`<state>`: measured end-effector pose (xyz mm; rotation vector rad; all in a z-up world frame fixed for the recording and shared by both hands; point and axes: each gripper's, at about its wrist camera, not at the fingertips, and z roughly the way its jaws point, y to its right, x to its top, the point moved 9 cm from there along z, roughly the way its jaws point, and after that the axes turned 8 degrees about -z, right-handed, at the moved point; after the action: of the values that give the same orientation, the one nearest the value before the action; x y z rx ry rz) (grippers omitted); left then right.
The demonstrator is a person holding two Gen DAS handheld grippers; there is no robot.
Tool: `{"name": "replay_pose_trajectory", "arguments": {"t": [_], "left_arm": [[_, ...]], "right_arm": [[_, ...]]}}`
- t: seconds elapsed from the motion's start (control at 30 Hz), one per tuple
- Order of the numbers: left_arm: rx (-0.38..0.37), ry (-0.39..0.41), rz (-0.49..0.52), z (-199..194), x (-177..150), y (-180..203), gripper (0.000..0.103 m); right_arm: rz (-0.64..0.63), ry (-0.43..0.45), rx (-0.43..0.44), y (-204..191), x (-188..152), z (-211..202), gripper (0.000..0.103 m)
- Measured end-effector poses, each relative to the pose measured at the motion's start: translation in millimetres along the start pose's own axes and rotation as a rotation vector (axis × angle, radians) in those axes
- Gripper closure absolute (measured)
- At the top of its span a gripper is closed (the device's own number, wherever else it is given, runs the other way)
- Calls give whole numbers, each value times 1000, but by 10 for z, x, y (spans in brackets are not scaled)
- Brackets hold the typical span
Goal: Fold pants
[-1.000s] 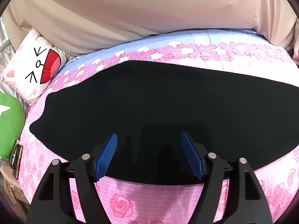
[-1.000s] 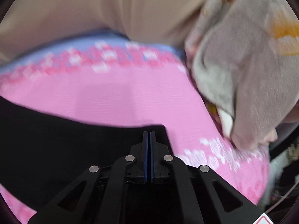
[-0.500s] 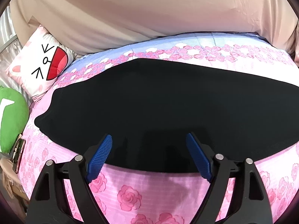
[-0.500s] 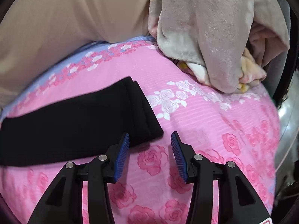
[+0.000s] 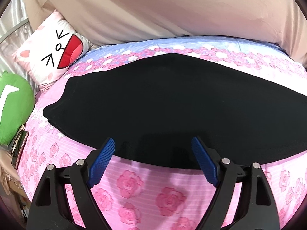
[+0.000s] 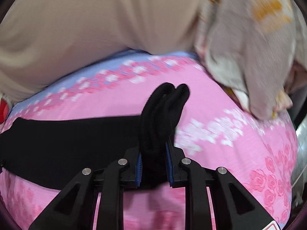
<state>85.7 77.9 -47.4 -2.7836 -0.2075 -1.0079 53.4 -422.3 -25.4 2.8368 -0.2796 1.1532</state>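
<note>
Support surface: a bed [image 5: 149, 187] covered by a pink rose-print sheet with a pale blue band along its far edge. Lying directly on it — black pants [image 5: 172, 105], spread flat across the middle; a white cartoon-face pillow [image 5: 51, 48]; a green cushion [image 5: 13, 107]; a bunched grey blanket [image 6: 249, 44].

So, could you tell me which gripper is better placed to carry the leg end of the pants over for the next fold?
Right. The right gripper has just closed on the black pants, their end bunched between its pads, while the left gripper hangs open above them.
</note>
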Motion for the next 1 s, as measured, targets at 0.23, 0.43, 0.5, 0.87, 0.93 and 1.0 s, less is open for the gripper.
{"name": "replay_pose_trajectory", "arguments": {"t": [0.23,0.43,0.5,0.87,0.93,1.0], "left_arm": [[7,13,-15,70,61,-229,22],[2,-7,-23,194,43,-340,22],[10,-21,-21,263,27,-367,22],[-2,-40,-52,443,50,-444,20],[-1,-39,-55,431,51,-440,20],[-5,-40,-58,415,59,-446,20]], "right_arm": [[-213,37,153,-1518,222,-43,84],[-342,21,285,-2626,149,53,84],[-368,11,295,-2812,129,89,84],[-390,-35,353,-3378,33,186,80],[-453,-73,347,-3574,-145,338,68],[-484,-95,343,-3641,-289,389,62]]}}
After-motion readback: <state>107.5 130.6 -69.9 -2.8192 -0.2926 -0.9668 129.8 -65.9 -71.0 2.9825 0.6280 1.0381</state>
